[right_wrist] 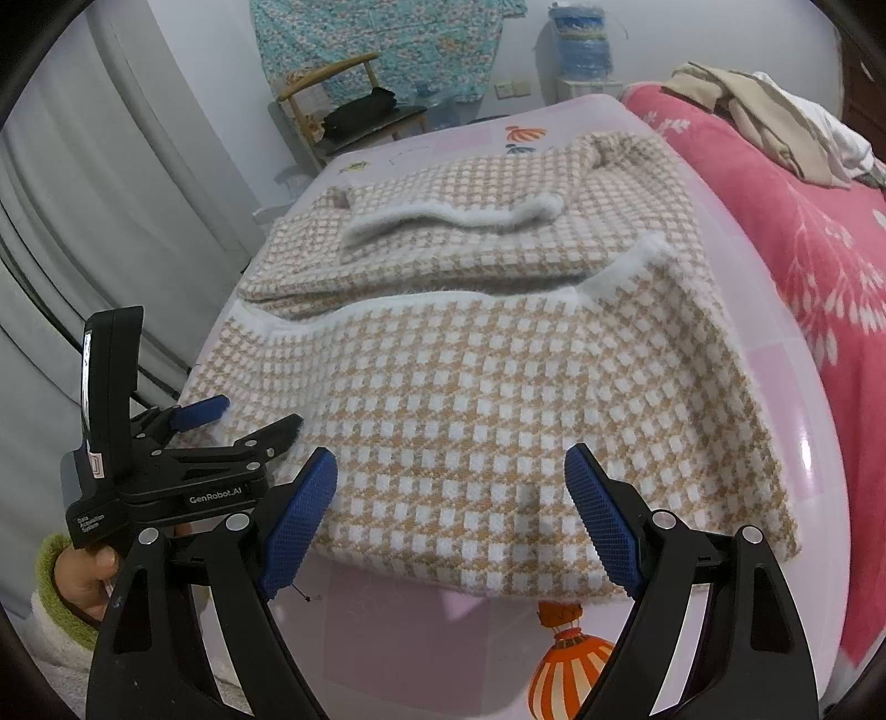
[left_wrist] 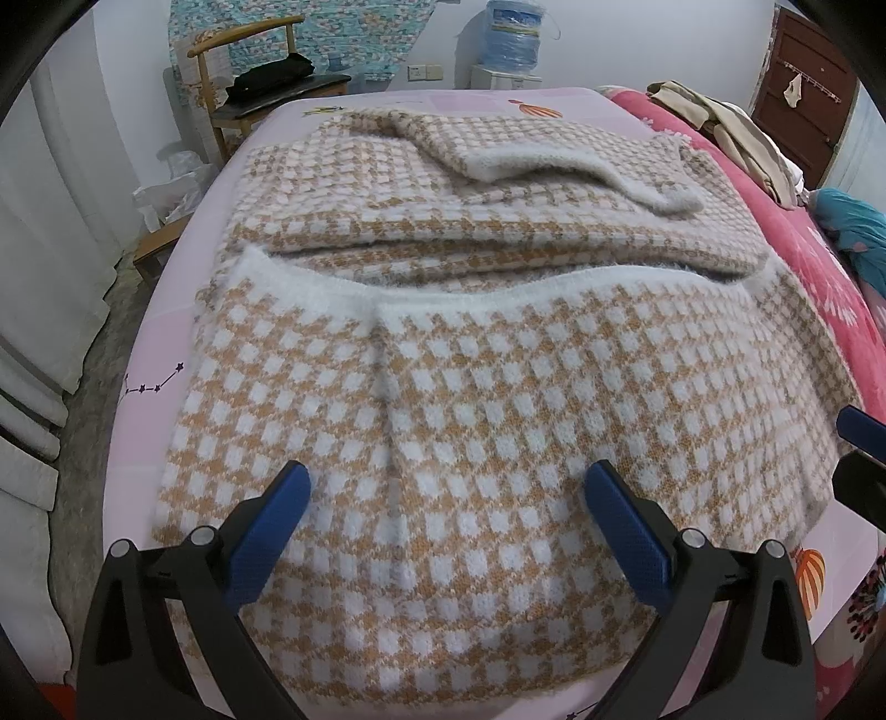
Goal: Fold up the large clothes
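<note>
Pink bedsheet [right_wrist: 421,615] printed with balloons covers the bed that serves as work surface. Nearest, the left gripper [left_wrist: 446,498] hovers over the near half of the checked knit garment [left_wrist: 498,387], jaws spread, nothing between them. The right gripper [right_wrist: 449,482] hangs above the garment's near edge, likewise spread and empty. The garment lies flat on the sheet; its near portion appears folded up over the body, the white trim [left_wrist: 498,279] running across the middle. Beyond the trim, a sleeve [left_wrist: 554,155] lies across the far portion. Judgement: partly folded; at least one further fold remains. Farther off, a red blanket [right_wrist: 803,232], a chair [left_wrist: 266,83] and a water bottle [left_wrist: 512,36].
</note>
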